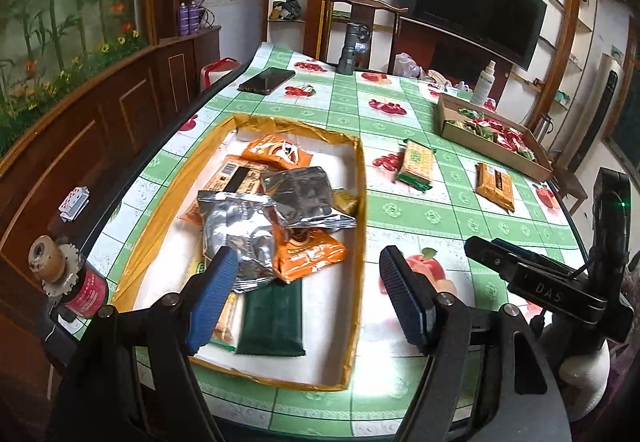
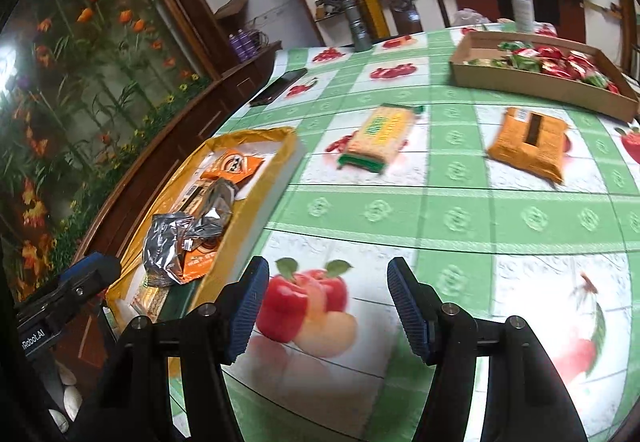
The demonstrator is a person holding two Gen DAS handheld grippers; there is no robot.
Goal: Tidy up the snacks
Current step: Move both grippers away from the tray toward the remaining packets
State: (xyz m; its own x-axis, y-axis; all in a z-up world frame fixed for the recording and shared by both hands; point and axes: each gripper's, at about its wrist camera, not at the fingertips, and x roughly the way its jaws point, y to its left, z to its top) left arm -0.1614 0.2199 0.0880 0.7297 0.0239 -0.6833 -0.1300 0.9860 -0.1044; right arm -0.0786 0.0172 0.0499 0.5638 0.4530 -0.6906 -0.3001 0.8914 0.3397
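A gold-rimmed tray (image 1: 360, 178) holds silver foil packets (image 1: 236, 226), orange packets (image 1: 312, 254) and a dark green packet (image 1: 272, 322). My left gripper (image 1: 308, 266) hovers open over the tray's near end, nothing between its blue pads. On the tablecloth beyond lie a yellow-green cracker packet (image 1: 418, 164) (image 2: 380, 138) and an orange packet (image 1: 495, 184) (image 2: 528, 146). My right gripper (image 2: 328, 282) is open above bare cloth, short of both packets and right of the gold tray (image 2: 248, 134). Each gripper shows in the other's view: right gripper (image 1: 492, 254), left gripper (image 2: 92, 270).
A cardboard tray (image 2: 460, 70) of red and green sweets sits at the far right, a spray bottle (image 2: 522, 2) behind it. A phone (image 1: 266, 79) and a flashlight (image 1: 349, 50) lie at the far edge, before a chair (image 1: 360, 8). A red-labelled roll (image 1: 80, 286) stands left.
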